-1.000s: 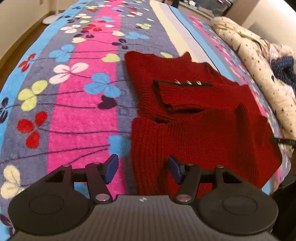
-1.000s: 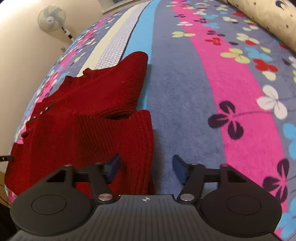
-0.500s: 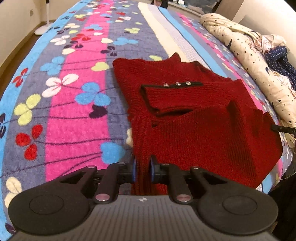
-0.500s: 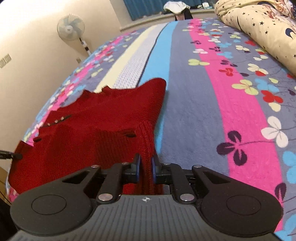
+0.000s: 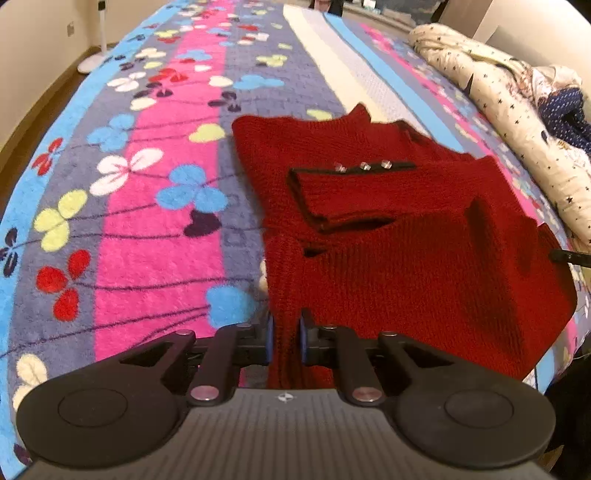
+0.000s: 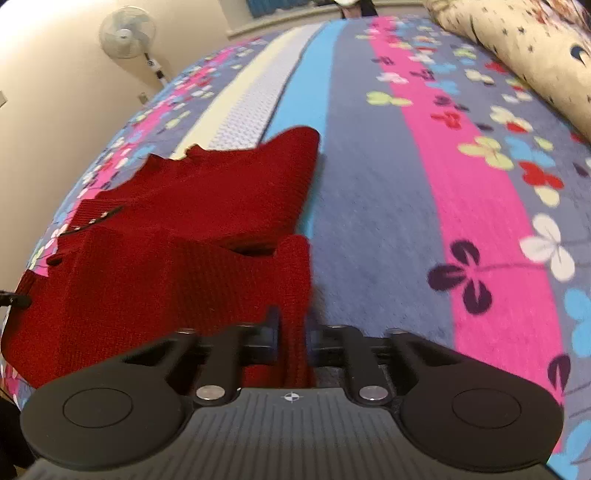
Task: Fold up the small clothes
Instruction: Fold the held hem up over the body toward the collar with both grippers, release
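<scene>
Both tongs, left tongs point(image 5: 284, 338) and right tongs point(image 6: 291, 338), are closing on the red sweater point(image 5: 388, 229) hem at 6 o'clock; a thin pinch could slip when lifted.

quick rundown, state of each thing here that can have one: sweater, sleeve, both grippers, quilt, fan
red sweater: flat on the blanket, bottom corners pinched
buttoned sleeve: folded across the chest
left gripper: closing on the sweater's left bottom corner, knit between its pads
right gripper: closing on the right bottom corner, knit between its pads
star quilt: bunched at the bed's edge
fan: upright; whether it runs, cannot tell
</scene>
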A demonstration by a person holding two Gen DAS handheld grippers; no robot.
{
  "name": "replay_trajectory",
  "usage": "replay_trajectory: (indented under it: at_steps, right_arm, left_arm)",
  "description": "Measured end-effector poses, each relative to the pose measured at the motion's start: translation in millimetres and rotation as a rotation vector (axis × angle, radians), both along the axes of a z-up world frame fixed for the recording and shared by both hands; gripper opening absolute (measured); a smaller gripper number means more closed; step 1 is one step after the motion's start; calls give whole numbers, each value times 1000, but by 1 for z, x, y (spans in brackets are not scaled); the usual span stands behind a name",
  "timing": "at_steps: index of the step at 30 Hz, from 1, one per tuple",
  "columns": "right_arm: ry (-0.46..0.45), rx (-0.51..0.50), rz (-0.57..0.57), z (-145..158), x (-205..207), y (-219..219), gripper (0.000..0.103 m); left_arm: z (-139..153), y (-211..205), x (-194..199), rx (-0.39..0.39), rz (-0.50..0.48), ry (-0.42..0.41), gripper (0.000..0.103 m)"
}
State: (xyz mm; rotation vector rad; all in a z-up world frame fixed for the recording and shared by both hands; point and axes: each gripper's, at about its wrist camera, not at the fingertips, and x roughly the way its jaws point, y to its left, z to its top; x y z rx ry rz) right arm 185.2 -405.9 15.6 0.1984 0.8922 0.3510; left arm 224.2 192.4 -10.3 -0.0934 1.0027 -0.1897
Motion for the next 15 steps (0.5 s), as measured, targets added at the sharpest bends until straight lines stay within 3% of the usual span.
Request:
replay_trajectory:
  at_steps: [9, 15]
  right_arm:
    - [-191, 216, -60, 35, -16, -24, 11]
    - [-307, 272, -99, 52, -22, -34, 11]
  left_arm:
    - [31, 8, -18, -70, 39, -152, 12]
    - [48, 25, -21, -139, 112, -244, 11]
